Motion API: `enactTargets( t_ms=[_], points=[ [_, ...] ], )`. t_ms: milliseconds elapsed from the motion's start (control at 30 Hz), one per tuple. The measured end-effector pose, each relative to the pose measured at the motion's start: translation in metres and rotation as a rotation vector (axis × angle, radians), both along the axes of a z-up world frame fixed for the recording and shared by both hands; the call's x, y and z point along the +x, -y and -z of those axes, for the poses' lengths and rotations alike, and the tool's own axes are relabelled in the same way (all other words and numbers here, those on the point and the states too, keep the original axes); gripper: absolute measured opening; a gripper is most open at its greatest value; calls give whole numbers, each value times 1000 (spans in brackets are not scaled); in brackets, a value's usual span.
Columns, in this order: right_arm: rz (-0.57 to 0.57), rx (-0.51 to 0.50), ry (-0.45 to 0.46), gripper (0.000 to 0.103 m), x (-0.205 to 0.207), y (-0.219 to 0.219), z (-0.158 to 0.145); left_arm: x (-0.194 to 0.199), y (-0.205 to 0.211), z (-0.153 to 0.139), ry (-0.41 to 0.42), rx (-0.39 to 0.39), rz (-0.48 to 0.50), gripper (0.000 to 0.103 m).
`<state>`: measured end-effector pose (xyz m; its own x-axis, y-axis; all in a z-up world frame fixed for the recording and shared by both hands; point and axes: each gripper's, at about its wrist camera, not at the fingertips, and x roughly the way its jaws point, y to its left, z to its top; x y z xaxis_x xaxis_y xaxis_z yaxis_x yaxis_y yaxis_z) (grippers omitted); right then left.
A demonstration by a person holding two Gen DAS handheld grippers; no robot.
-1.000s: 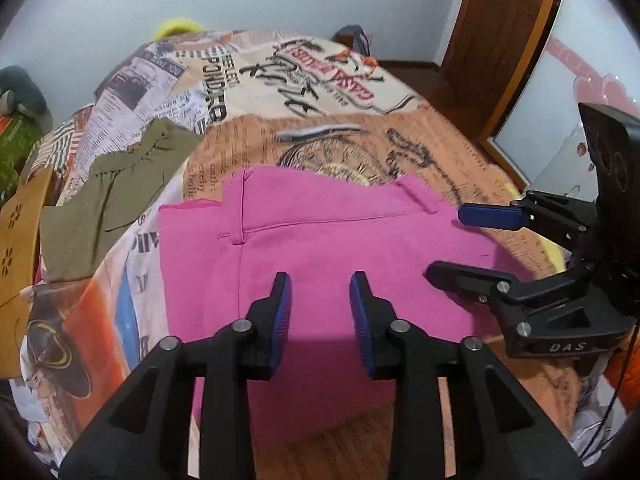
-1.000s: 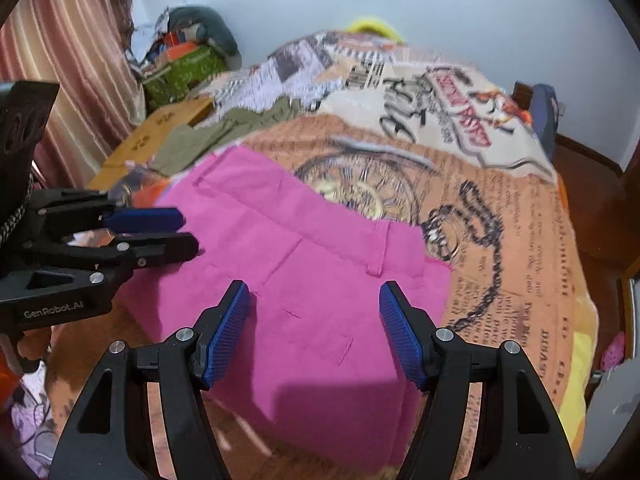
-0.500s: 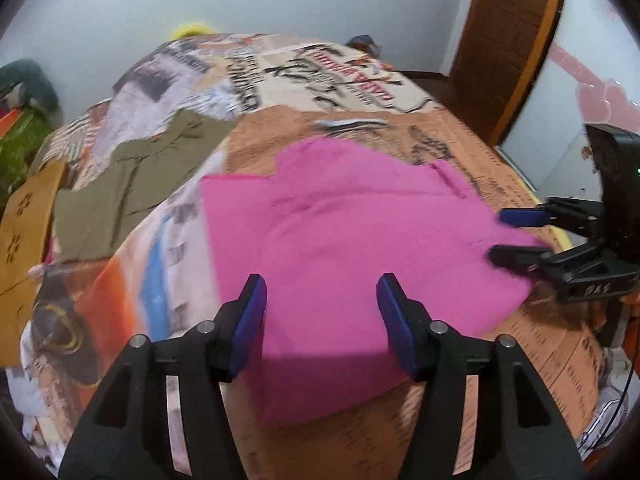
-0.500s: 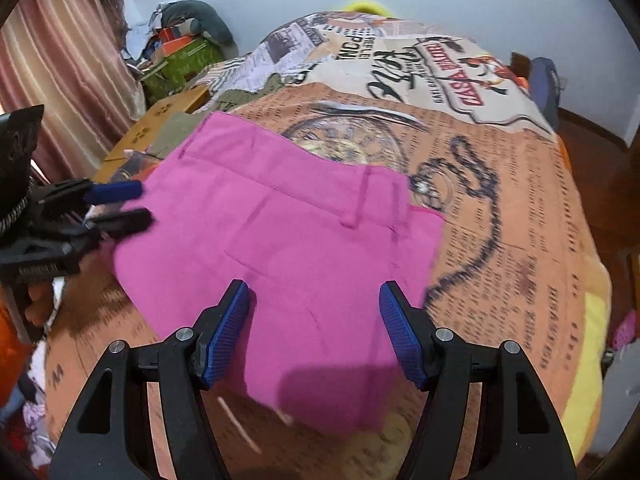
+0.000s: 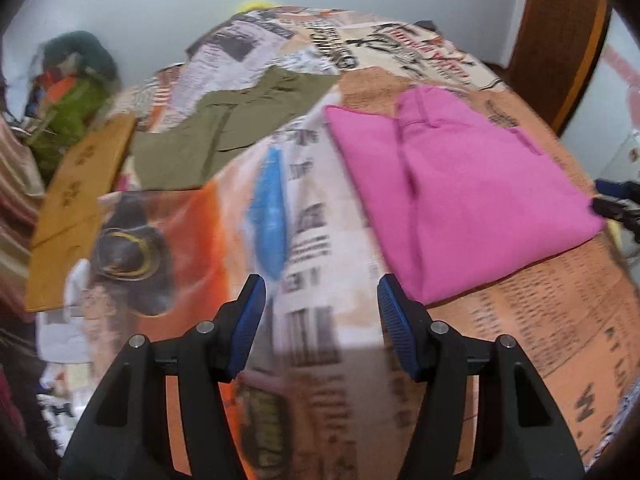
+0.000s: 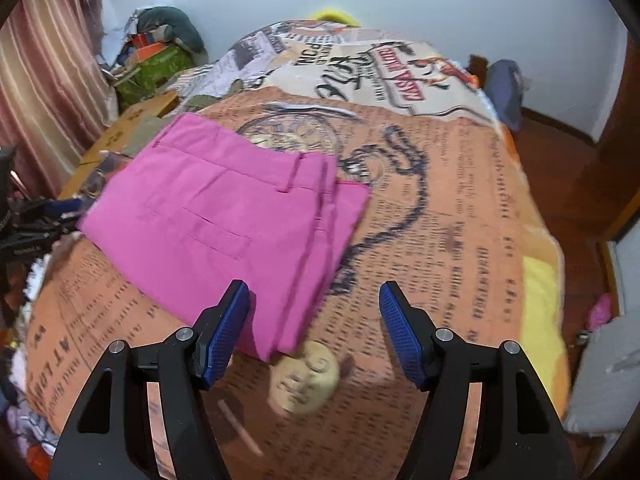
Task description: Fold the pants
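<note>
Folded pink pants (image 5: 460, 192) lie flat on the printed bedspread (image 5: 312, 220), with belt loops and a back pocket facing up in the right wrist view (image 6: 224, 216). My left gripper (image 5: 320, 308) is open and empty, over bare bedspread just left of the pants' near corner. My right gripper (image 6: 314, 312) is also open, above the pants' near right corner, and its pads press on nothing. Each gripper shows at the other view's edge: the right gripper (image 5: 616, 200) by the pants' far corner, the left gripper (image 6: 40, 220) beside their left edge.
An olive green garment (image 5: 240, 128) lies on the bed behind and left of the pants. A cardboard box (image 5: 72, 208) and a pile of clutter (image 5: 76, 92) stand off the left side. A striped curtain (image 6: 40, 80) hangs left, and a wooden door (image 5: 560, 40) stands right.
My left gripper's jaws widened and it slid left, off the pants onto bare bedspread. My right gripper shifted right toward the pants' corner. The two grippers are farther apart.
</note>
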<state>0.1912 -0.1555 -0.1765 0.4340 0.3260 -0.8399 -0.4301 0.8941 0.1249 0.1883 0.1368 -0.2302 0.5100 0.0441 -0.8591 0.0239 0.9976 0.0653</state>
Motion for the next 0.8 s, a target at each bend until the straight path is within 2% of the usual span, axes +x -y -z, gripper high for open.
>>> enactTargets(
  t_ms=[67, 300, 400, 467, 633, 800],
  points=[
    [15, -23, 4, 64, -1, 6, -2, -2, -3, -4, -1, -13, -5, 59],
    [32, 25, 45, 64, -6, 15, -24, 2, 21, -38, 85, -43, 61, 60],
    [32, 49, 66, 64, -3, 9, -29, 12, 38, -48, 106, -57, 106, 74],
    [37, 75, 67, 67, 1, 5, -28, 18, 46, -51, 119, -63, 126, 77],
    [39, 93, 16, 67, 14, -3, -10, 39, 52, -31, 79, -72, 103, 77],
    [27, 97, -65, 67, 25, -5, 12, 50, 42, -10, 39, -126, 73, 77]
  ],
)
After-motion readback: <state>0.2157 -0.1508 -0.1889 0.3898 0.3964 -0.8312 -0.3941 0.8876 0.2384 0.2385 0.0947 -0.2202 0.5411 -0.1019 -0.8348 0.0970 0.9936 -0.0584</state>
